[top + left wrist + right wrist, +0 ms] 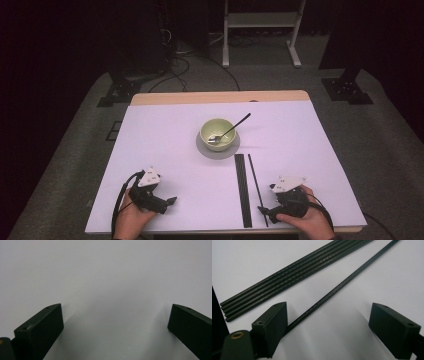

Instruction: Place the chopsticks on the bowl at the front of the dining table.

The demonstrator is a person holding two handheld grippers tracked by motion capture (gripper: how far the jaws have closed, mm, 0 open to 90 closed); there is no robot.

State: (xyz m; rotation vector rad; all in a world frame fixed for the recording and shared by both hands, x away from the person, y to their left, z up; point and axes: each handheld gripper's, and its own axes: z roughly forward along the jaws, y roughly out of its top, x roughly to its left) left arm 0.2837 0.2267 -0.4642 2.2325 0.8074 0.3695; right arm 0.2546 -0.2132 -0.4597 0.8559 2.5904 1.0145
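Right gripper (328,322): jaws apart, straddling a single black rod (342,285) lying on the table (165,135), just beside a bundle of rods (287,280). Left gripper (115,325): jaws apart above bare table.

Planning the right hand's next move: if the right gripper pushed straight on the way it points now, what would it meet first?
Probably the single black rod, which runs between the open jaws of the right gripper; the bundle of rods lies beyond it.

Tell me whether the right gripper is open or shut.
Open. In the right gripper view, the right gripper has its two jaws standing wide apart over the white table, with the single black rod running beside its left jaw, ungripped.
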